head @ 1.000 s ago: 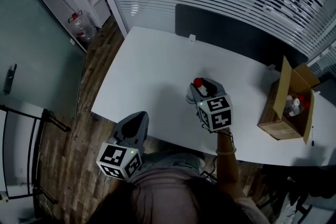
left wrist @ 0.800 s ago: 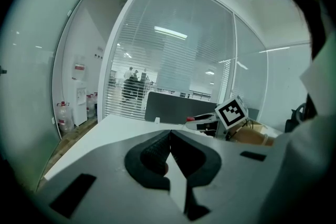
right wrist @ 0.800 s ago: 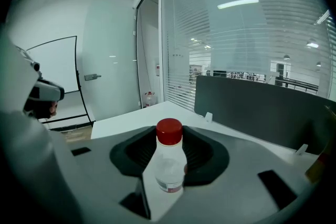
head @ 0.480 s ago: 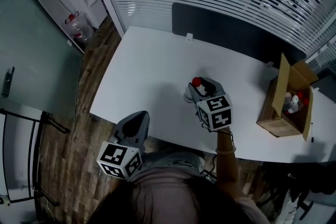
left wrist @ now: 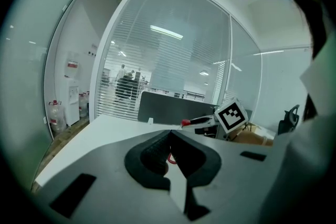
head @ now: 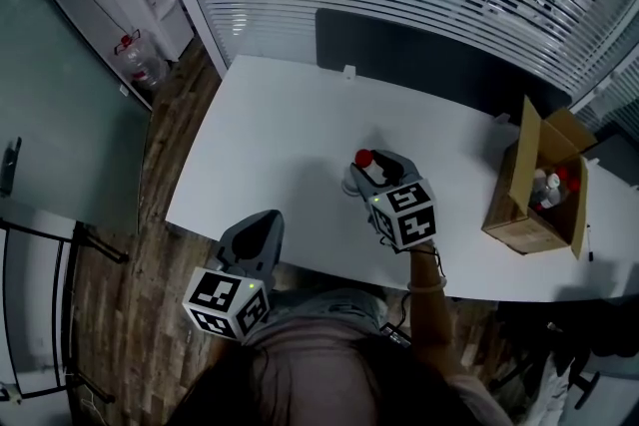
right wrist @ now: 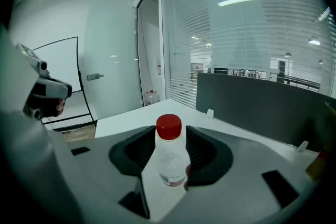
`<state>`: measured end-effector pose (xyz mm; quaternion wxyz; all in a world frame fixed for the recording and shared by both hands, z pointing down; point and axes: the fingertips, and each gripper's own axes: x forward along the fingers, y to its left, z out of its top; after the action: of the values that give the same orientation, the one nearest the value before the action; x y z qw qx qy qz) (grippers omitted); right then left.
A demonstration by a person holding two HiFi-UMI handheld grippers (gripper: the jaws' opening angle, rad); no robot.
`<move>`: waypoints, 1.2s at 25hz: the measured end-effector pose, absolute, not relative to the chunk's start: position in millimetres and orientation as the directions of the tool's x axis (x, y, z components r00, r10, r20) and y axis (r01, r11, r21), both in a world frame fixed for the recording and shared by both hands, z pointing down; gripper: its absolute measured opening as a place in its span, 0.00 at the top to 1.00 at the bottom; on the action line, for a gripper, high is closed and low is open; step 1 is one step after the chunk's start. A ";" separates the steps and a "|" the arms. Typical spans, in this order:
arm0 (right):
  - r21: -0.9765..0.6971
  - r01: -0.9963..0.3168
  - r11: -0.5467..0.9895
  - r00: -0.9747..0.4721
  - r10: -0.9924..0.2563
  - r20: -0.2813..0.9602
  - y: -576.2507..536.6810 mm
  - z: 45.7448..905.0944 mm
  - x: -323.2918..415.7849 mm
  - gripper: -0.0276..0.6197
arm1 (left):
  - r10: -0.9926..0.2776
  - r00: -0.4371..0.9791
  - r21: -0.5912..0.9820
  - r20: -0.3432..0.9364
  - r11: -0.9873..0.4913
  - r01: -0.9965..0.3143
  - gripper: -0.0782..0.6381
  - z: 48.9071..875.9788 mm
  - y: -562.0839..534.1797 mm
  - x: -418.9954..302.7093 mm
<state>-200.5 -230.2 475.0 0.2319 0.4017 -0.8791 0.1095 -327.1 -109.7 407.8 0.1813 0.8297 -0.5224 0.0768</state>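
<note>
1. The bottle [right wrist: 169,160] looks like small, thin, clear plastic, so it is probably light. Its round smooth wall may slip or turn between the pads, and a hard squeeze would likely dent it. The best place to take hold seems to be the middle of the body, under the red cap [right wrist: 168,127] and above the label [right wrist: 169,182].
2. The body of the bottle is see-through. The cap is a bright red screw cap, and the label is a narrow band near the bottom. It cannot be told if there is liquid inside.
3. The right claw [head: 371,173] is closed part of the way onto the bottle. Its two dark pads [right wrist: 202,152] press the sides of the body, and the cap stands out above them.
4. The bottle sits between the jaws at the tip of this claw, upright and over the white table [head: 270,130]. The views do not show if its bottom touches the table.
5. The left claw [left wrist: 169,150] has its jaws together and holds nothing. It hangs beside the near edge of the table, well apart from the right claw and to its left.
6. Far to the right of the right claw stands an open cardboard box [head: 514,210] with more red-capped bottles [head: 549,185] inside.
</note>
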 end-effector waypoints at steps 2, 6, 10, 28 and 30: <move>-0.004 -0.759 0.651 -0.567 -0.658 0.495 -226.4 473.2 -198.9 0.70 | -0.836 0.449 0.222 0.315 -0.395 -0.892 0.88 406.4 -110.2 -327.0; 0.001 -0.774 0.633 -0.552 -0.676 0.489 -219.7 468.6 -191.1 0.70 | -0.825 0.474 0.223 0.306 -0.422 -0.879 0.88 403.2 -112.4 -321.4; 0.017 -0.796 0.605 -0.526 -0.707 0.473 -211.3 461.2 -178.8 0.70 | -0.812 0.500 0.224 0.301 -0.450 -0.865 0.88 401.0 -114.2 -313.4; 0.088 -0.921 0.380 -0.326 -0.875 0.358 -157.5 416.2 -110.3 0.89 | -0.705 0.652 0.228 0.281 -0.611 -0.758 0.88 392.0 -114.8 -262.6; 0.087 -0.931 0.355 -0.306 -0.887 0.346 -150.9 412.8 -104.5 0.89 | -0.693 0.665 0.227 0.280 -0.625 -0.747 0.88 391.1 -114.3 -258.0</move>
<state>-104.5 -150.9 412.8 0.1695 0.5643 -0.8054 0.0645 -258.0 -114.3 391.1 0.1634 0.8976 -0.4009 0.0830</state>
